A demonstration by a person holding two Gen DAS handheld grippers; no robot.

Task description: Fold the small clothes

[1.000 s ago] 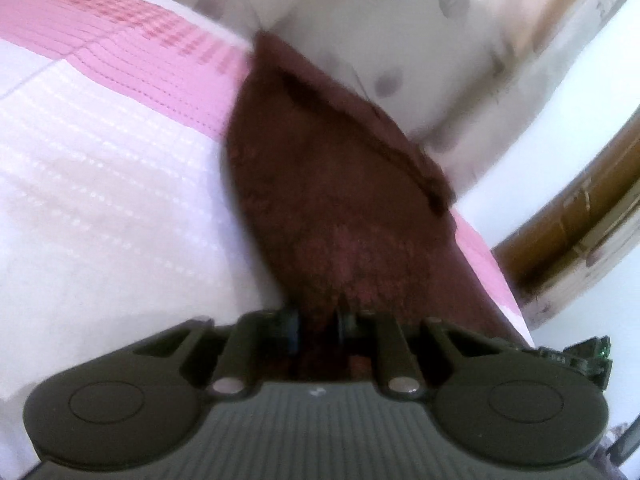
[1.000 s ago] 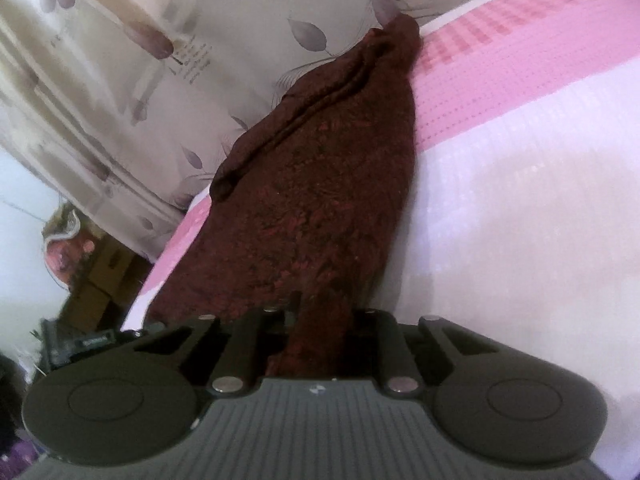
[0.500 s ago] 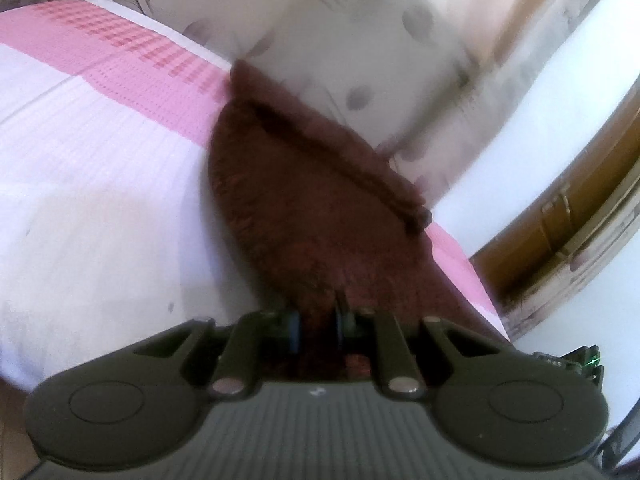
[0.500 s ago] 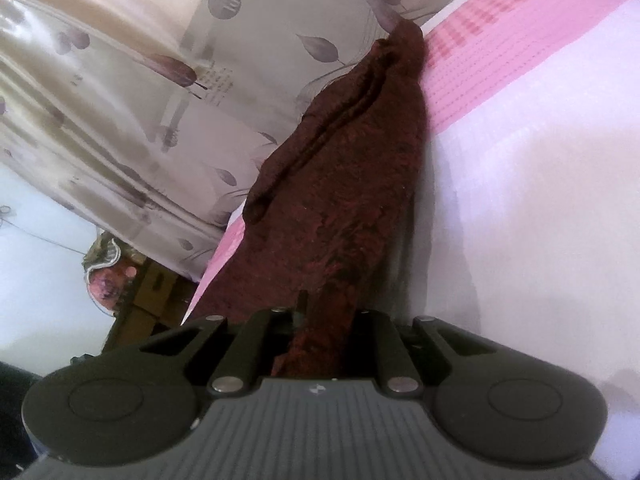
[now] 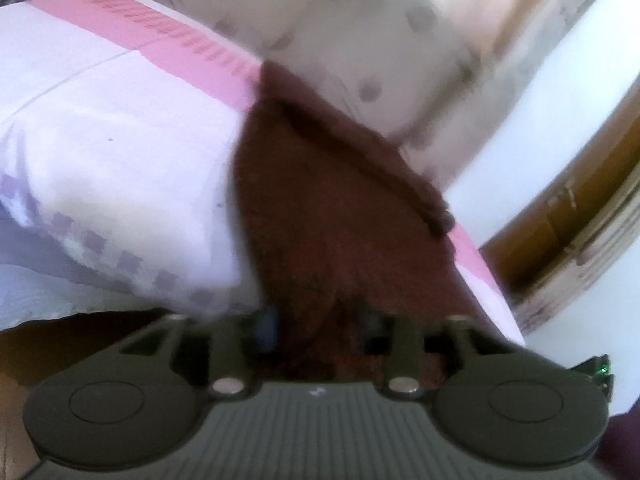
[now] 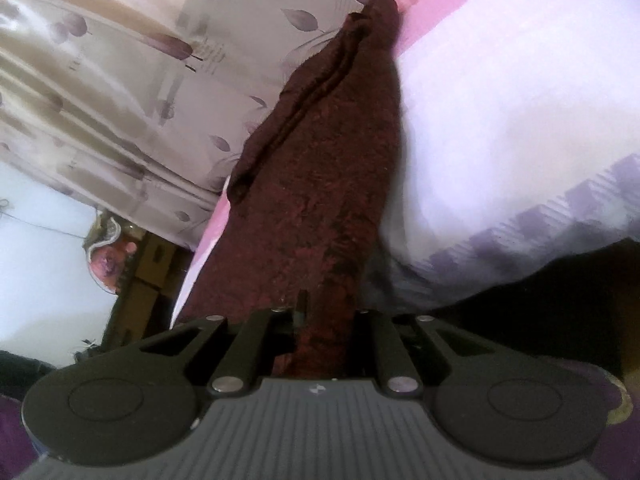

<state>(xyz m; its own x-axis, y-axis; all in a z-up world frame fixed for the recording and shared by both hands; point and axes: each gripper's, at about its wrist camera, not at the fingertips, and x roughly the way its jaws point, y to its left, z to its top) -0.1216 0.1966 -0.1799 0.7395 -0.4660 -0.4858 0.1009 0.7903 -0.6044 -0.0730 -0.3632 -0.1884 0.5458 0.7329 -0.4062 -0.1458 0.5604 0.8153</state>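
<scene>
Two fisheye views take in one dark maroon garment (image 5: 340, 208), a fuzzy knit piece stretched along the edge of a bed. No container shows in either view.

Left wrist view: the garment lies on a white and pink bedcover (image 5: 120, 128), narrowing to a point at the pink band far off and widening toward the camera. Its near end sits between the fingers of the left gripper (image 5: 320, 326). The jaws have just been opening and now stand well apart, and the cloth lies loose in the gap with space at each pad. This picture is blurred, so whether the fabric brushes either pad cannot be told. Behind the bed hangs a pale curtain (image 5: 380, 40) printed with leaves. A wooden frame (image 5: 580, 208) curves along the right edge, and the bedcover's checked hem drops off at lower left.

Right wrist view: the same garment (image 6: 320, 184) runs from the far pink band down to the right gripper (image 6: 326, 320), a rolled seam along its left edge. The jaws stand narrow and pinch a bunched fold of the cloth, which fills the gap. The bedcover (image 6: 500, 100) spreads to the right, its purple checked hem falling over the bed's side. The curtain (image 6: 140, 80) fills the upper left, and stacked cardboard boxes (image 6: 140, 272) stand below it.
</scene>
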